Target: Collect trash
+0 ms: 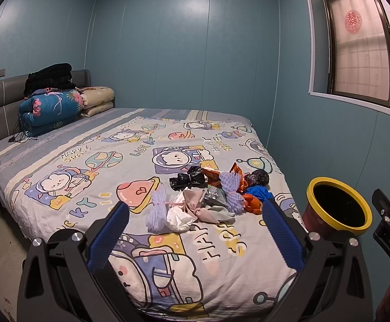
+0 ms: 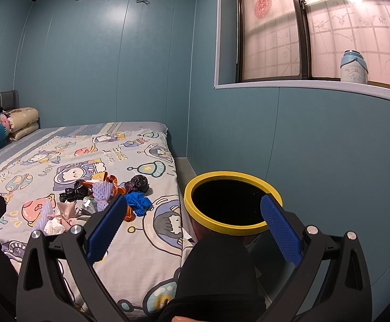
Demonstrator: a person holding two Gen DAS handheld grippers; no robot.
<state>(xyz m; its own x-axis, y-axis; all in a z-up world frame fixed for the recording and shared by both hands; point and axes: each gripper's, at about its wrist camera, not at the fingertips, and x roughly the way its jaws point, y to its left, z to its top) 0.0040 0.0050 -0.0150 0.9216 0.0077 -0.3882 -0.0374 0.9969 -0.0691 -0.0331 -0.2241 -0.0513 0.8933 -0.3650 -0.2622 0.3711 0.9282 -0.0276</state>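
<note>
My left gripper (image 1: 195,214) gapes wide, the trash pile (image 1: 211,196) just beyond its tips; my right gripper (image 2: 195,217) gapes before the yellow-rimmed bin (image 2: 208,218)

The room is dim and bluish. Pink daylight glows through the curtained window (image 2: 329,26), blown out near the top. Soft glare streaks the wall (image 1: 195,26). Fisheye bends edges; corners darken.

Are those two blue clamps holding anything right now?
No. The left gripper and right gripper both have jaws open and empty; the trash pile lies untouched on the bed.
</note>
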